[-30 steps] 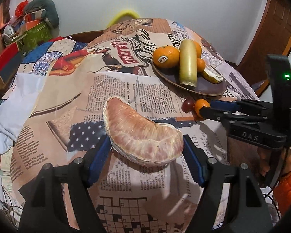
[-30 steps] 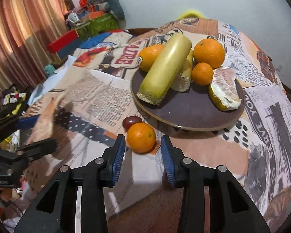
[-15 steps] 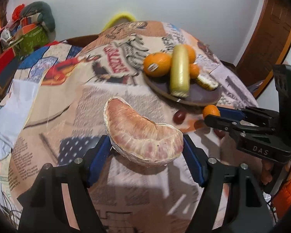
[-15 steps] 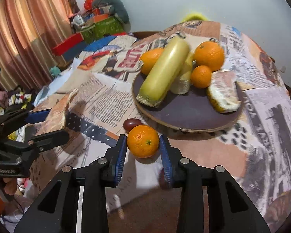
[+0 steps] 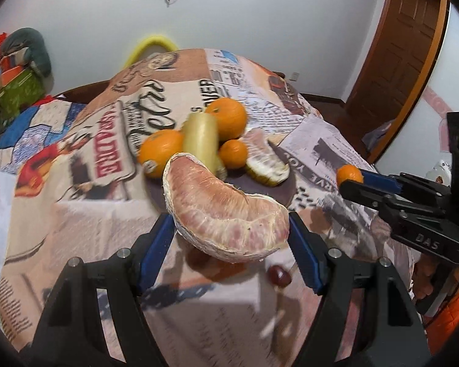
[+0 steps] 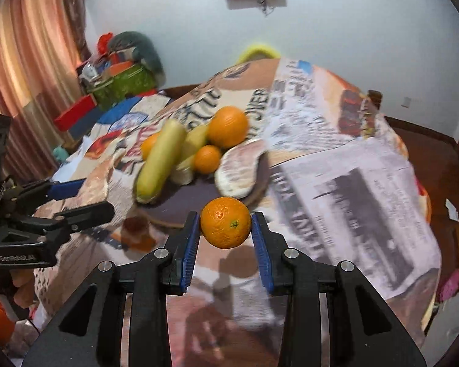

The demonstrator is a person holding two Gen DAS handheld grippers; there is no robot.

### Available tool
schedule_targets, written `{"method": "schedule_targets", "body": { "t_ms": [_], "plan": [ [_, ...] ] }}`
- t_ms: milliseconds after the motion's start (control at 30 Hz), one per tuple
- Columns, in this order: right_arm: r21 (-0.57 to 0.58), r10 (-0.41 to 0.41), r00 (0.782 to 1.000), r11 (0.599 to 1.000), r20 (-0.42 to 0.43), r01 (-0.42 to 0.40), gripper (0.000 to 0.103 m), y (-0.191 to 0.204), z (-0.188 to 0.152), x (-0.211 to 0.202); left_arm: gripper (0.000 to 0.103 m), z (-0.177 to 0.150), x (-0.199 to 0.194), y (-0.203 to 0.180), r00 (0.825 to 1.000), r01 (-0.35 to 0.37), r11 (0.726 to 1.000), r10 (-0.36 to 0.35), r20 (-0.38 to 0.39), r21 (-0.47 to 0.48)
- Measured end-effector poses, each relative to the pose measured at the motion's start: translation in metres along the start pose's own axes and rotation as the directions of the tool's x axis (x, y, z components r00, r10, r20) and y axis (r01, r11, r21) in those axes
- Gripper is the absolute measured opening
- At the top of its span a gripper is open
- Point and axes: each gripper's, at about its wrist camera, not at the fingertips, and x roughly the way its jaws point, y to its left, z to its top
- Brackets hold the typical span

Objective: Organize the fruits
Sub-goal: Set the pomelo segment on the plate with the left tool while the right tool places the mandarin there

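Observation:
My left gripper (image 5: 229, 238) is shut on a big peeled pomelo segment (image 5: 226, 214) and holds it in the air just short of the dark round plate (image 5: 287, 189). My right gripper (image 6: 226, 232) is shut on a small orange (image 6: 225, 222), lifted above the table in front of the plate (image 6: 199, 192). The plate holds a long yellow-green fruit (image 6: 160, 159), several oranges (image 6: 228, 127) and another pomelo piece (image 6: 238, 168). The right gripper with its orange (image 5: 348, 175) also shows in the left wrist view.
A small dark red fruit (image 5: 279, 275) lies on the newspaper-print tablecloth (image 6: 352, 183) near the front edge. Boxes and clutter (image 6: 119, 82) stand at the far left by a curtain. A wooden door (image 5: 407, 46) is at the right.
Both grippers have risen and moved toward the plate. The right gripper closed on the small orange and lifted it off the cloth. The left still holds the pomelo segment.

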Motion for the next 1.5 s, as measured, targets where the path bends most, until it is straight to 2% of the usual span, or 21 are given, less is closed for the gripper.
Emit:
{"method": "schedule_targets", "body": {
  "t_ms": [100, 400, 500, 667, 967, 1200, 1300, 1500],
  "plan": [
    [0.011, -0.005, 1.000, 1.000, 0.020, 0.005, 0.032, -0.011, 0.005, -0.005, 0.074, 0.011, 0.017, -0.010, 1.000, 0.022, 1.000, -0.022, -0.013, 0.001],
    [0.065, -0.006, 0.999, 0.998, 0.051, 0.002, 0.032, -0.039, 0.006, -0.006, 0.074, 0.032, 0.057, -0.031, 1.000, 0.015, 0.999, -0.014, -0.018, 0.045],
    [0.074, 0.000, 0.999, 0.997, 0.046, -0.003, 0.032, -0.042, 0.005, -0.001, 0.071, 0.035, 0.070, -0.030, 1.000, -0.011, 0.998, 0.013, -0.027, 0.058],
    [0.066, 0.005, 0.999, 0.998, 0.042, -0.008, 0.032, -0.041, 0.006, 0.003, 0.071, 0.036, 0.077, -0.031, 0.999, -0.011, 0.997, 0.014, -0.050, 0.070],
    [0.050, 0.020, 0.999, 0.999, 0.036, -0.021, 0.032, -0.033, 0.011, 0.007, 0.071, 0.040, 0.043, -0.022, 1.000, 0.010, 0.999, -0.010, 0.011, 0.043],
    [0.009, 0.044, 0.999, 0.999, 0.016, -0.044, 0.032, -0.016, 0.023, 0.023, 0.071, 0.036, 0.007, 0.013, 0.996, -0.059, 0.998, 0.058, 0.070, 0.009],
    [-0.012, 0.051, 0.999, 0.999, -0.001, -0.051, 0.032, -0.007, 0.028, 0.038, 0.071, 0.032, 0.002, 0.030, 0.993, -0.099, 0.995, 0.098, 0.071, 0.003],
    [-0.022, 0.054, 0.997, 0.998, -0.056, -0.055, 0.032, 0.002, 0.035, 0.070, 0.071, 0.021, 0.006, 0.056, 0.991, -0.122, 0.992, 0.123, 0.049, -0.022]
  ]
}}
